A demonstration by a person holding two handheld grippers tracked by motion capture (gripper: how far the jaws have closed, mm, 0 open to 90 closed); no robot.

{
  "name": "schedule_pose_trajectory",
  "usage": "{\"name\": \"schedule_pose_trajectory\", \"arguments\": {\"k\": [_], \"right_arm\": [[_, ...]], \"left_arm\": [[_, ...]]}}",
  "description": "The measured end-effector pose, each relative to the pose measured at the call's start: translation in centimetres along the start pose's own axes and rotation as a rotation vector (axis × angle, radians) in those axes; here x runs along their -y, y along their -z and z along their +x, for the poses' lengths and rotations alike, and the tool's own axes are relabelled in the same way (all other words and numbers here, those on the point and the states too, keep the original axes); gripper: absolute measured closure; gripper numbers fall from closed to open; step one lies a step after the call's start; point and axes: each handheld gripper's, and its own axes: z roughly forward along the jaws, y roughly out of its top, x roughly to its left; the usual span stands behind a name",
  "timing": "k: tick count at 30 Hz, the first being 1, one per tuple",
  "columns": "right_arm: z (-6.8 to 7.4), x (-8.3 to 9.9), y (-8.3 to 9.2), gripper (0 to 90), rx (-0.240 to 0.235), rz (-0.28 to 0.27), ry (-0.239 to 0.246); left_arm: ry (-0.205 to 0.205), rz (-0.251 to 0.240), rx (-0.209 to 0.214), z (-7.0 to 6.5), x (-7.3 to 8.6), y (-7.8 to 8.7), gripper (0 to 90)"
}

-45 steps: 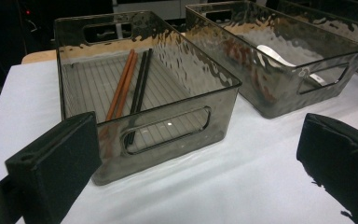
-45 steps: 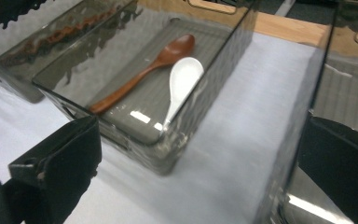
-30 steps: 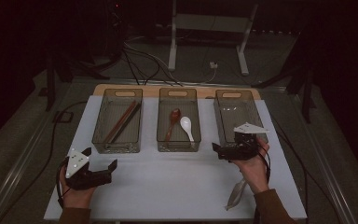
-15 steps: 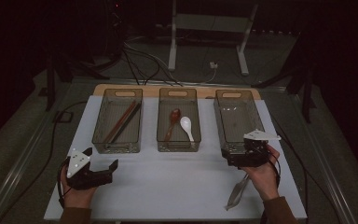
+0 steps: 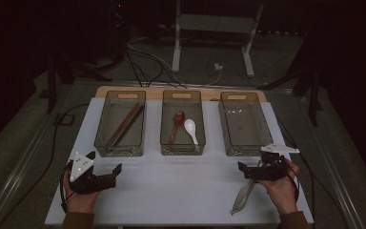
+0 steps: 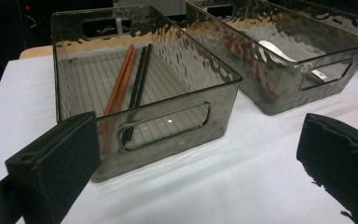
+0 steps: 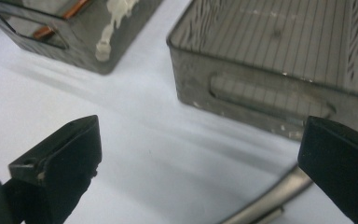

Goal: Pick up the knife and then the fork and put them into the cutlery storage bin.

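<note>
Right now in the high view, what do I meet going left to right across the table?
Left gripper → bin with chopsticks → bin with two spoons → metal utensil → right gripper

Left hand-held gripper (image 5: 106,172) and right hand-held gripper (image 5: 249,171) low, jaws seemingly wide apart.
</note>
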Motion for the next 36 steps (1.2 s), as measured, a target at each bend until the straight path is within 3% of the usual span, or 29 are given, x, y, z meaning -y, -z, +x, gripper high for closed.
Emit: {"name": "schedule_pose_trajectory", "arguments": {"k": [10, 27, 36], "right_arm": [[0.0, 2.3, 0.4, 0.0, -0.001, 0.050, -0.012], [1.7, 6.8, 0.6, 0.0, -0.018, 0.151, -0.001], [2.1, 7.8, 0.6, 1.1, -0.018, 0.191, 0.013]], "left_arm": [[0.001, 0.000, 0.002, -0.1, 0.0, -0.1, 0.7], [-0.002, 0.002, 0.002, -0.2, -0.1, 0.0, 0.7], [0.000, 0.004, 0.001, -0.1, 0.0, 0.0, 0.7]]}}
